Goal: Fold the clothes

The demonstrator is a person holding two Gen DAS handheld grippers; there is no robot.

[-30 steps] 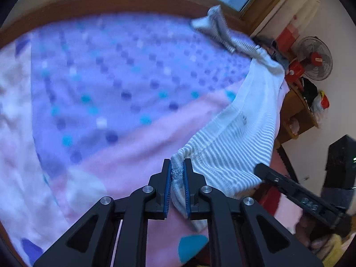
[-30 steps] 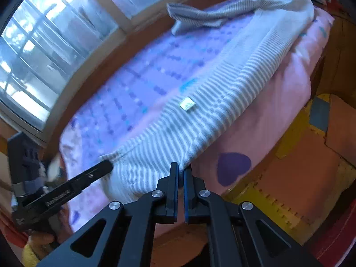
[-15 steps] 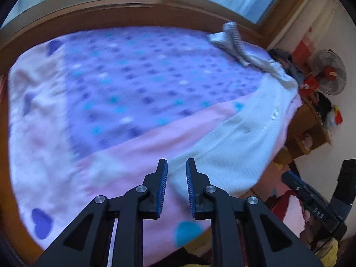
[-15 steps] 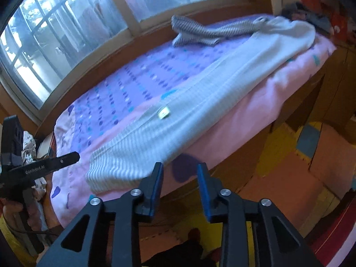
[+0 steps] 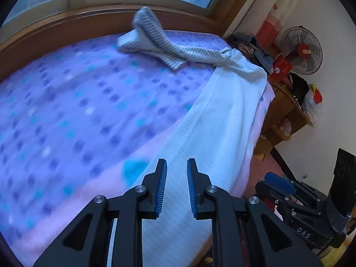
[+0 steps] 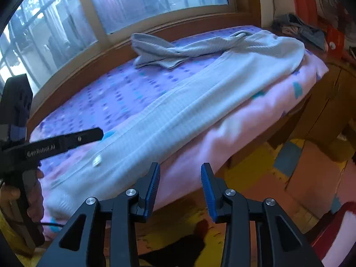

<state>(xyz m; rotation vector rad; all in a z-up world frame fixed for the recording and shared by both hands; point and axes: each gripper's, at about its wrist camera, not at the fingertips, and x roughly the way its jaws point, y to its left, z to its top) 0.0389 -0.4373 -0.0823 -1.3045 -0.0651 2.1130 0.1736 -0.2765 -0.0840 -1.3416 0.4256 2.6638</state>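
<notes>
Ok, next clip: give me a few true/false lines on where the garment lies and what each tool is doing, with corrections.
1. The left tool is clamped on the garment's hem. False: its pads are apart and hold nothing.
2. The striped garment lies stretched along the bed's near edge. True.
3. The right tool grips cloth. False: its jaws are opening, nothing between them.
4. A striped sleeve lies twisted across the bed towards the window. True.
5. A fan stands past the bed's far end. True.
</notes>
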